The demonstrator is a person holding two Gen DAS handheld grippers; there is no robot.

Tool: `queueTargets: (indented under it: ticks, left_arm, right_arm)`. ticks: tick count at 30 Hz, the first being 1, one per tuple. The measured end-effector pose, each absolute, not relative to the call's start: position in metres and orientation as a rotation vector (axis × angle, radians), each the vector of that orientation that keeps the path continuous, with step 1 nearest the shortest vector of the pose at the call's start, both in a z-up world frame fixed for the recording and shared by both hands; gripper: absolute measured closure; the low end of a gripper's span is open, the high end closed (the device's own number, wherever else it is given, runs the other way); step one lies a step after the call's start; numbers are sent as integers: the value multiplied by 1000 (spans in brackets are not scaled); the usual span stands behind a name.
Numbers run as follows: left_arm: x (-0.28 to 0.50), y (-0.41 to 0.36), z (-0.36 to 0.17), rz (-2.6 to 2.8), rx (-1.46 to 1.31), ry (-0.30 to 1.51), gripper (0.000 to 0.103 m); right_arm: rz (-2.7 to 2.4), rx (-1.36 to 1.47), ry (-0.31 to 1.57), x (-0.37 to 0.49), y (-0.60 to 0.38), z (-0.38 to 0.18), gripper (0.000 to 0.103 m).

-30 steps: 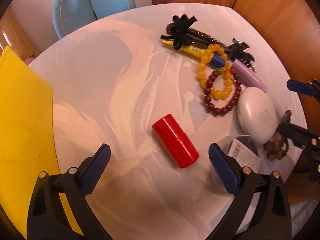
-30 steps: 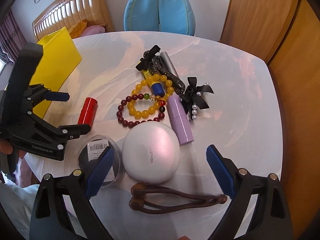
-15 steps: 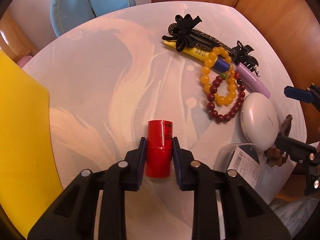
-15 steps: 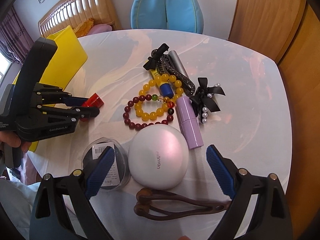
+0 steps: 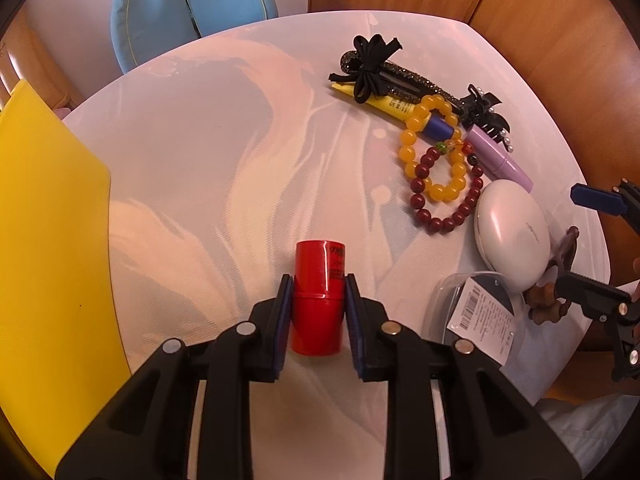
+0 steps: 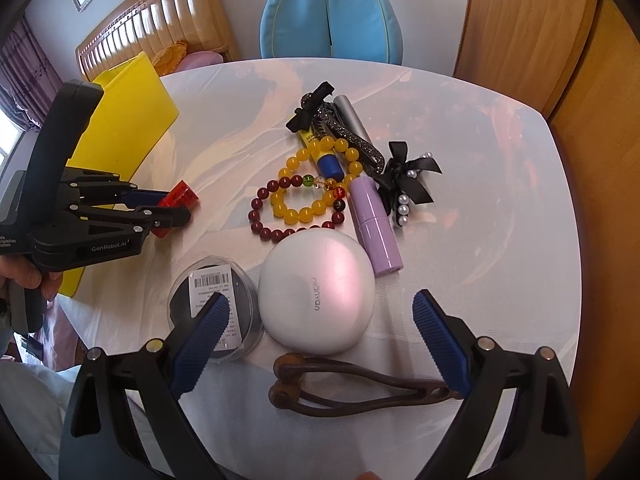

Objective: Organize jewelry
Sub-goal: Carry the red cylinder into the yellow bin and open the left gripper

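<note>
Jaws around red tube, lettering illegible

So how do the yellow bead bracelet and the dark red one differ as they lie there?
The yellow bracelet has bigger amber beads; the dark red bracelet has smaller maroon beads plus a few odd colored ones. The yellow one is looped around the blue-capped tube; the red one encloses no tube. Both lie flat on the table, overlapping, untouched by either gripper.

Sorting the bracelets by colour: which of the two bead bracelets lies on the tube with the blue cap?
The yellow bead bracelet; its loop crosses the blue-capped tube. The dark red bracelet lies nearer the white case.
</note>
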State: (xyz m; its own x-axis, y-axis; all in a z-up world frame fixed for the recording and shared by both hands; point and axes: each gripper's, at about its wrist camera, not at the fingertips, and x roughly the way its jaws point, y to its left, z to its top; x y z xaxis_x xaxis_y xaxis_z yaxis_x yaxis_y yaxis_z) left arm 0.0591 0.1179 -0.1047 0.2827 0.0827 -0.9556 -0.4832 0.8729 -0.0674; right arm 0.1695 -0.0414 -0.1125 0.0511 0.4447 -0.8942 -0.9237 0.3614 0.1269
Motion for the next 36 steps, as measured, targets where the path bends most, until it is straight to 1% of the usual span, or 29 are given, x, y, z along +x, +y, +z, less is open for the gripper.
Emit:
queueTargets:
  ticks: [4,15,29,36]
  left_arm:
    - [61,112,-100,386,-371,1217,77]
    - [59,95,-62,369,-328,1130,77]
    - [-4,60,-64,453,-418,1120,77]
    - [-26,65,-37,492,-433,1052,77]
  right_arm:
    - [1124,-561,1045,169,-46,-107,9]
    - [1132,-509,972,164,-62,-80,9]
    - [1252,-543,994,123,-70,-93,9]
    - [1312,-566,949,101,-56,-79,9]
